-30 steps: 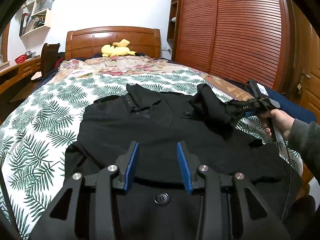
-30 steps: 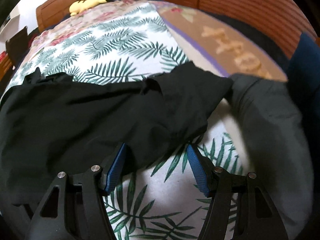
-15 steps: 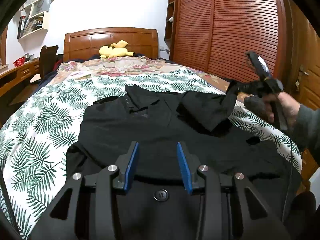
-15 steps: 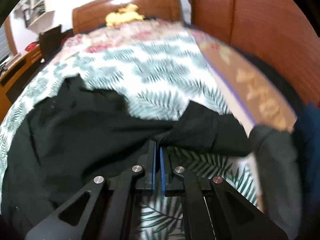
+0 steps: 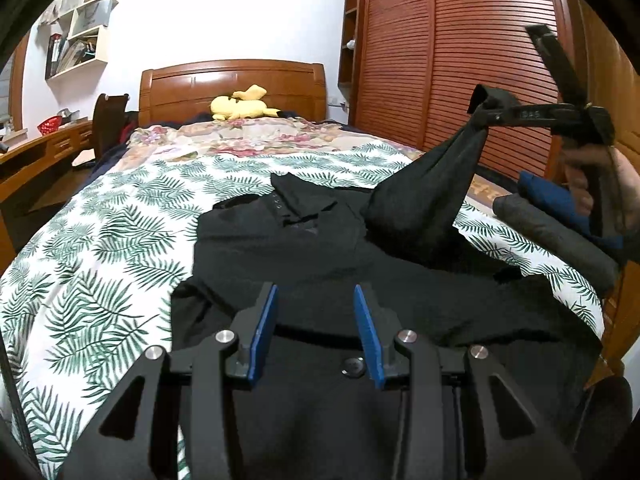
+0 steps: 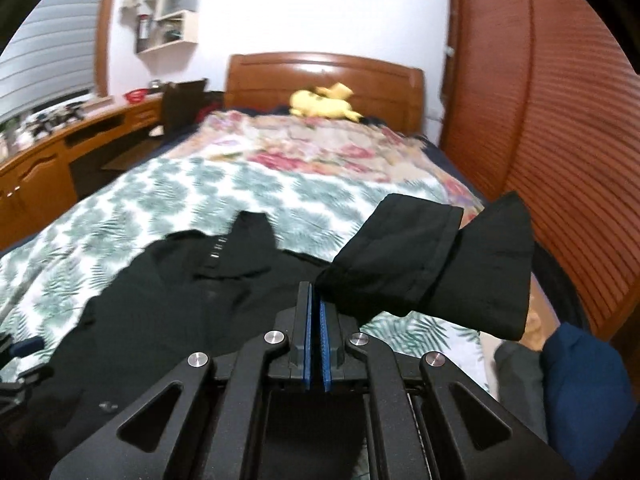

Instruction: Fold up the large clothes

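A black collared shirt lies spread on the palm-leaf bedspread, collar toward the headboard. My right gripper is shut on the shirt's right sleeve and holds it lifted above the bed at the right. In the right wrist view the closed blue pads pinch the sleeve, whose cuff fans out to the right. My left gripper is open and empty, low over the shirt's lower front near a button.
Folded grey and blue clothes lie at the bed's right edge. A yellow plush sits by the wooden headboard. A louvred wardrobe stands to the right, a wooden desk to the left.
My right gripper closed on the right sleeve and raised it up off the bed. The left gripper stayed open over the shirt's lower front.
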Action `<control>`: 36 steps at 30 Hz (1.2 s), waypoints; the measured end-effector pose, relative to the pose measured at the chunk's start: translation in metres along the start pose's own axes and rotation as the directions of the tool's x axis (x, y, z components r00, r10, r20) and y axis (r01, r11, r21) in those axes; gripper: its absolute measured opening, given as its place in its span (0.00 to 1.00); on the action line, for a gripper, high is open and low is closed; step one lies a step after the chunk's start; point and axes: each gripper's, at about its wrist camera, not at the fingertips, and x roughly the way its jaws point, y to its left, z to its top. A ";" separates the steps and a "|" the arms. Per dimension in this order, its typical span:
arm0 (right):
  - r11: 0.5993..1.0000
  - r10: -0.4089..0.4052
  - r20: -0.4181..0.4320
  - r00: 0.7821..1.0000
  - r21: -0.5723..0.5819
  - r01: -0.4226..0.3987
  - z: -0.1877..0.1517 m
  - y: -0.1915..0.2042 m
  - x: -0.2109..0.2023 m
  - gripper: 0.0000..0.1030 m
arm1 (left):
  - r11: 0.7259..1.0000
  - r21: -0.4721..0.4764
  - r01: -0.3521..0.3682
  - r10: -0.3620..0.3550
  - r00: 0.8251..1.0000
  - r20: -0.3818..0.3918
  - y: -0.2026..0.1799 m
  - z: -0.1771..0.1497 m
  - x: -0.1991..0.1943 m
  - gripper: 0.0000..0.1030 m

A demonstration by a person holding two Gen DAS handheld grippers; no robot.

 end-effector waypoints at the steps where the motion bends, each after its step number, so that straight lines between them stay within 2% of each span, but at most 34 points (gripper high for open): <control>1: 1.000 0.008 0.011 1.000 -0.021 -0.008 0.001 0.010 -0.005 0.01 | 1.000 -0.003 -0.006 0.006 1.000 0.003 0.004 -0.001 -0.003 0.37; 7: 0.989 0.103 0.028 0.994 -0.106 -0.100 0.001 0.067 -0.020 0.01 | 0.999 -0.020 -0.033 0.033 0.999 0.016 0.020 -0.004 -0.016 0.37; 11: 0.975 0.171 0.010 0.985 -0.143 -0.168 -0.009 0.099 -0.024 0.01 | 0.998 -0.037 -0.053 0.054 0.998 0.026 0.030 -0.007 -0.022 0.37; 14: 0.964 0.228 -0.045 0.973 -0.131 -0.232 -0.032 0.121 -0.018 0.01 | 0.997 -0.048 -0.066 0.067 0.997 0.027 0.038 -0.008 -0.025 0.37; 19: 0.949 0.278 -0.138 0.951 -0.111 -0.293 -0.070 0.144 -0.004 0.01 | 0.995 -0.058 -0.081 0.082 0.996 0.028 0.047 -0.011 -0.030 0.37; 24: 0.945 0.277 -0.205 0.939 -0.117 -0.304 -0.096 0.159 0.000 0.02 | 0.994 -0.061 -0.091 0.093 0.995 0.025 0.051 -0.015 -0.031 0.37; 29: 0.949 0.278 -0.293 0.915 -0.063 -0.309 -0.117 0.163 0.001 0.02 | 0.994 -0.056 -0.097 0.098 0.995 0.014 0.052 -0.018 -0.029 0.37; 32: 0.946 0.284 -0.326 0.902 -0.060 -0.319 -0.128 0.168 -0.007 0.09 | 0.994 -0.057 -0.095 0.096 0.995 0.015 0.053 -0.019 -0.030 0.37; 34: 0.945 0.284 -0.330 0.900 -0.061 -0.321 -0.133 0.169 -0.017 0.31 | 0.994 -0.055 -0.095 0.096 0.995 0.016 0.053 -0.018 -0.030 0.37; 36: 0.945 0.288 -0.319 0.903 -0.057 -0.321 -0.134 0.166 -0.028 0.39 | 0.994 -0.053 -0.093 0.094 0.995 0.017 0.052 -0.019 -0.031 0.37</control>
